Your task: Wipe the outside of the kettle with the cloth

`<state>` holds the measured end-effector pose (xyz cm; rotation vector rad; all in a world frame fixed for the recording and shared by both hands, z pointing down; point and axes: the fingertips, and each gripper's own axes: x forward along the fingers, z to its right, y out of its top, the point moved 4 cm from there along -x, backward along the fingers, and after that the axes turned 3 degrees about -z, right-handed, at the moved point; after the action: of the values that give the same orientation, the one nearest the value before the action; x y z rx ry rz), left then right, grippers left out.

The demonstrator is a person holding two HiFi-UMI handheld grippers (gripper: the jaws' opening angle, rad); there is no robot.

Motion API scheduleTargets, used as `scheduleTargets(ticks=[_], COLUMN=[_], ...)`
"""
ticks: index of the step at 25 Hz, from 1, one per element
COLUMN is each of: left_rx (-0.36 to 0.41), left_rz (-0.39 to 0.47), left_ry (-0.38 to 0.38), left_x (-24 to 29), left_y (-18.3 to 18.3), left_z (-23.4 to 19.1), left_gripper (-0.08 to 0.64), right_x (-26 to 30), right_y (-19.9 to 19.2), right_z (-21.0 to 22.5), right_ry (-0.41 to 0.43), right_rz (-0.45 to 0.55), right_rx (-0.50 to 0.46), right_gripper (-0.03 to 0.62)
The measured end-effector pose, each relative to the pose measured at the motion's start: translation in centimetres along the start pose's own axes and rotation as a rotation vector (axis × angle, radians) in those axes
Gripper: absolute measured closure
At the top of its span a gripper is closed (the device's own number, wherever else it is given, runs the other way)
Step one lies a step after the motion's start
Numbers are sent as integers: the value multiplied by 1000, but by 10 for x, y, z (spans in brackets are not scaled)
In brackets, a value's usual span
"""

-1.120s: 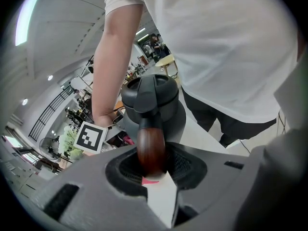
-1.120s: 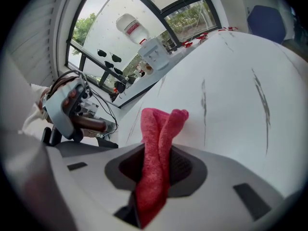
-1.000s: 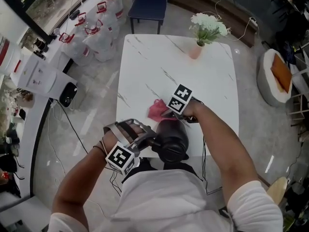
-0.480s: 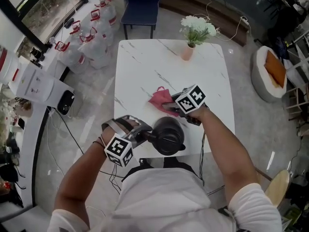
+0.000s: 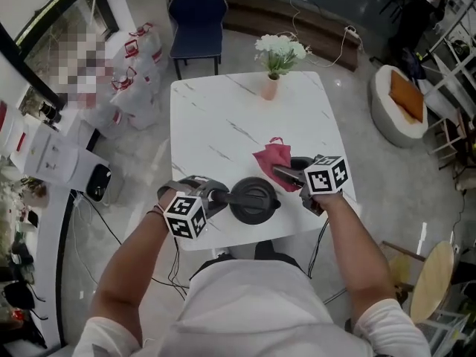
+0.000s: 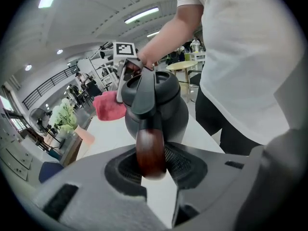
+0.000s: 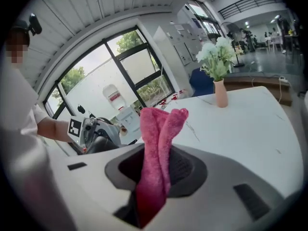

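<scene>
A black kettle (image 5: 253, 199) stands near the front edge of the white marble table (image 5: 216, 117). My left gripper (image 5: 214, 196) is shut on its brown wooden handle (image 6: 150, 150) from the left. In the left gripper view the kettle body (image 6: 166, 107) rises just beyond the jaws. My right gripper (image 5: 288, 174) is shut on a pink cloth (image 5: 272, 157), held above the table just right of and behind the kettle, apart from it. In the right gripper view the cloth (image 7: 156, 143) stands bunched between the jaws, and the kettle (image 7: 98, 143) shows dark at the left.
At the table's far edge stands a pink vase with white flowers (image 5: 269, 86). Beyond the table is a blue chair (image 5: 195, 13). White bags (image 5: 134, 58) lie on the floor at the left. A round cushioned seat (image 5: 401, 103) is at the right.
My right gripper has lifted the cloth from the kettle's far side and swung it to the right, now clear of the kettle. The left gripper keeps its hold on the handle.
</scene>
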<state>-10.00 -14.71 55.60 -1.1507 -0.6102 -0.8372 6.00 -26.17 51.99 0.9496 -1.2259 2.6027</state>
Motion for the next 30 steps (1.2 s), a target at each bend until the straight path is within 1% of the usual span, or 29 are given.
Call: scheduleTargets(ticks=[5,8,12,15,16,17,18,21,23,25,28,30], left_rx=[-39,-83,-93,-95,-103,-118,-141,-243,-326,-431,-608,-741], left_rz=[-7,-7,3,12,15,20,29,72,112,154,215,258], left_ry=[-44,-53,-38,-13,-9,-8,-9,1,33,92,219,293], left_x=[5,6,7,6,5,3,0,-15,-25,-38,-63,-74], left_y=[3,3,4,4,4,4,4,4,7,7,6,7], left_z=[-11,-17,-19,-21,-20,-19,-18,-15,-13,-10,-6,3], left_gripper=[443,439,430,408,398,374,367,360,342,350,358,388], right_x=[-32,-47,-65,-82,-89,-95,-100,-112,-115,-117,-125,-133], right_y=[-12,-22,-36,-46,-49,-52,-54,-60,-63,-67,-67,-67], right_z=[-10,-19,-30,-35,-37,-39,-43,-54,-61,-70,-83,-91], right_ry=[-80,-126,-216,-283,-302,-319,-333,-367,-365,-361,-374,-356], right_rz=[101,135,171,227,248,271,294,356,379,392,440,480], right_rx=[49,57,45,65,74,78,75,44,34,26,26,30], right_gripper=[483,483,483,483,483,483,482,482,480,479,479,479])
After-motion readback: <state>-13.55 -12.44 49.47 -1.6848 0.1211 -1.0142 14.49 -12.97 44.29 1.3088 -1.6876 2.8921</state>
